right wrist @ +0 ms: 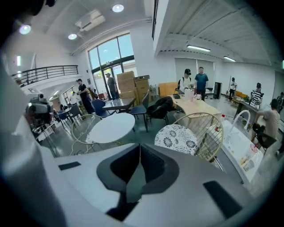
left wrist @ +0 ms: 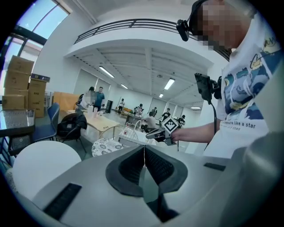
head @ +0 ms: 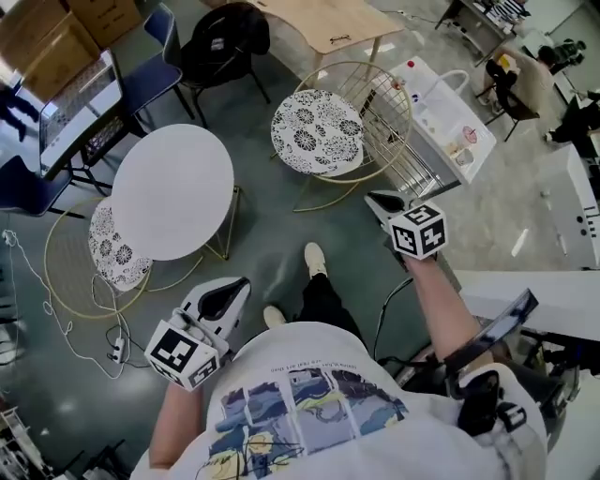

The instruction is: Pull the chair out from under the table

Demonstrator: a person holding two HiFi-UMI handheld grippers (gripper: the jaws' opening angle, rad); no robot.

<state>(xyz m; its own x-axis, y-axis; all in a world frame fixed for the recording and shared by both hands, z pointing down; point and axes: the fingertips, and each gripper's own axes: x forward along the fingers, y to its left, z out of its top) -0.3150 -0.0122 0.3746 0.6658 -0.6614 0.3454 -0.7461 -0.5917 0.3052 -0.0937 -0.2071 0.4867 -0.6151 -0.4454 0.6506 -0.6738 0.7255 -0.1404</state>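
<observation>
A wire chair with a patterned round cushion (head: 317, 131) stands apart from the round white table (head: 173, 187), to its right. My right gripper (head: 375, 200) hovers just below and right of that chair, shut and empty, touching nothing. The right gripper view looks over its closed jaws (right wrist: 140, 146) at the chair (right wrist: 175, 137) and table (right wrist: 111, 127). My left gripper (head: 239, 286) hangs low near my body, below the table, shut with nothing in it. The left gripper view shows its jaws (left wrist: 143, 148) meeting in a line, with the table (left wrist: 40, 159) and right gripper (left wrist: 153, 133) beyond.
A second wire chair (head: 117, 248) sits half under the table's left side. A white cable and power strip (head: 117, 349) lie on the floor at left. Blue chairs (head: 150, 66), a black chair with a jacket (head: 223, 42), a wooden table (head: 328, 21) and a white bag (head: 441, 117) stand behind.
</observation>
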